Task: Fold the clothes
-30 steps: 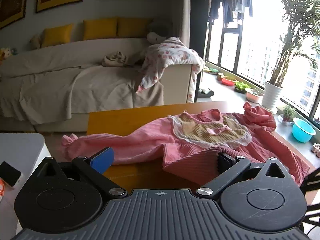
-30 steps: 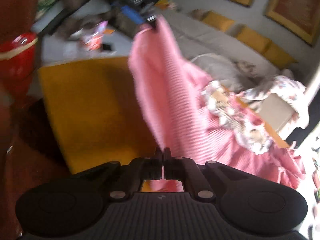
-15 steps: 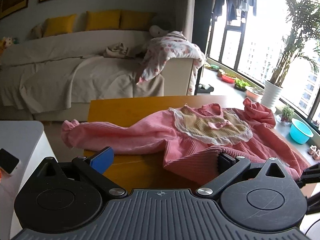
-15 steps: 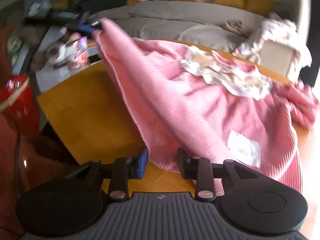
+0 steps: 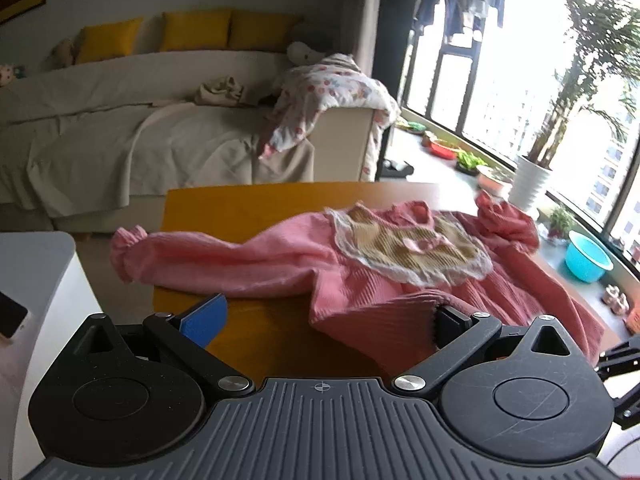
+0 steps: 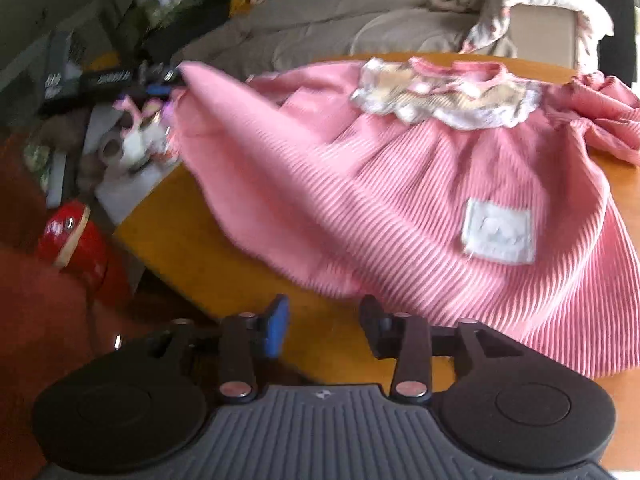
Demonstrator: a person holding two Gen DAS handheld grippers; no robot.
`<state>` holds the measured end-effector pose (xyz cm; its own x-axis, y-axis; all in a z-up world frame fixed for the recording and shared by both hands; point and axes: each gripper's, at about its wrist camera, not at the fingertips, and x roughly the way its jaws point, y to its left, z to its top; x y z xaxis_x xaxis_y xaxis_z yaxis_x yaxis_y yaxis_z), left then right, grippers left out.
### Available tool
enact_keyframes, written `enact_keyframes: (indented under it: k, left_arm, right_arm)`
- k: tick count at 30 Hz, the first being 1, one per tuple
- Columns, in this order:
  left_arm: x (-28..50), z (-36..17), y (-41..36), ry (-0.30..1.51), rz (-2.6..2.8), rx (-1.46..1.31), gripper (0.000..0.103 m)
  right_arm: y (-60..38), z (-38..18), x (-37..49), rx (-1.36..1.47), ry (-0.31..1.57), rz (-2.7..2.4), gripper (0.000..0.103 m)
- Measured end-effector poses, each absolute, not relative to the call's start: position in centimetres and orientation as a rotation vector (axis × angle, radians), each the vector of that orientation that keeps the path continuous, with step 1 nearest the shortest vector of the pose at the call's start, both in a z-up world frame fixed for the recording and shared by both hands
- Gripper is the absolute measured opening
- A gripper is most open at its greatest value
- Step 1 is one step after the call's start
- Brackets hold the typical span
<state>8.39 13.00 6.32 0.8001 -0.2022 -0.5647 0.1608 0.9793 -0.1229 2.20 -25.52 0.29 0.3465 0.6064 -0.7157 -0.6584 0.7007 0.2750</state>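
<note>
Since 1 second ago the right gripper (image 6: pixel 324 328) has gone from clamped tight on the raised hem of the pink dress (image 6: pixel 420 208) to standing open, and the cloth that then hung up in front of its camera now lies spread over the yellow table (image 6: pixel 208 256). The left wrist view has changed little, apart from a slight drop toward the table.

The right gripper's jaws are parted about halfway, with bare tabletop between the blue pad and the black one, and nothing is held; the dress hem lies just beyond the right fingertip (image 6: pixel 370 312). The left gripper (image 5: pixel 324 314) has its fingers spread wide. Its blue pad (image 5: pixel 204 316) stands clear over the table, while the other finger is draped by a lifted fold of the dress (image 5: pixel 376 280), so the cloth rests against that 1 finger rather than being pinched between the 2.

The dress lies front up across the table. Its cream lace bib (image 5: pixel 412 248) with a small pink bow sits toward the far edge, 1 long sleeve (image 5: pixel 208 256) reaches out to the left until its ruffled cuff overhangs the table edge, and the other sleeve is bunched at the far right. A white patch (image 6: pixel 498 230) is sewn on the skirt. In the right wrist view the skirt's left corner is stretched up toward the left gripper, blurred.

Beyond the table stand a sheet-covered sofa (image 5: pixel 120 140) with yellow cushions and, by the window, a turquoise basin (image 5: pixel 588 256).
</note>
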Motion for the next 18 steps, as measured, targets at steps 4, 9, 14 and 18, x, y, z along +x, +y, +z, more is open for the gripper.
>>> enact_keyframes:
  k: [4,9,14,18]
  left_arm:
    - [6.7,5.7,13.5,0.674,-0.307,-0.052,0.103]
    - [4.4,5.0,13.9,0.714,-0.48,-0.127,0.103]
    - [6.1,5.5,12.4,0.654,-0.65,-0.24,0.103]
    - [9.1,2.7,9.7,0.751,-0.694,-0.287,0.103]
  right_arm:
    - [-26.3,1.7,1.1,-0.114,0.843,0.798,0.053]
    - [-28.5,4.4,1.4,-0.054,0.679,0.7,0.075]
    - [-28.4,3.6,4.3,-0.064,0.66,0.612,0.075]
    - [-27.4,1.3,4.8,-0.217,0.698,0.561,0.074]
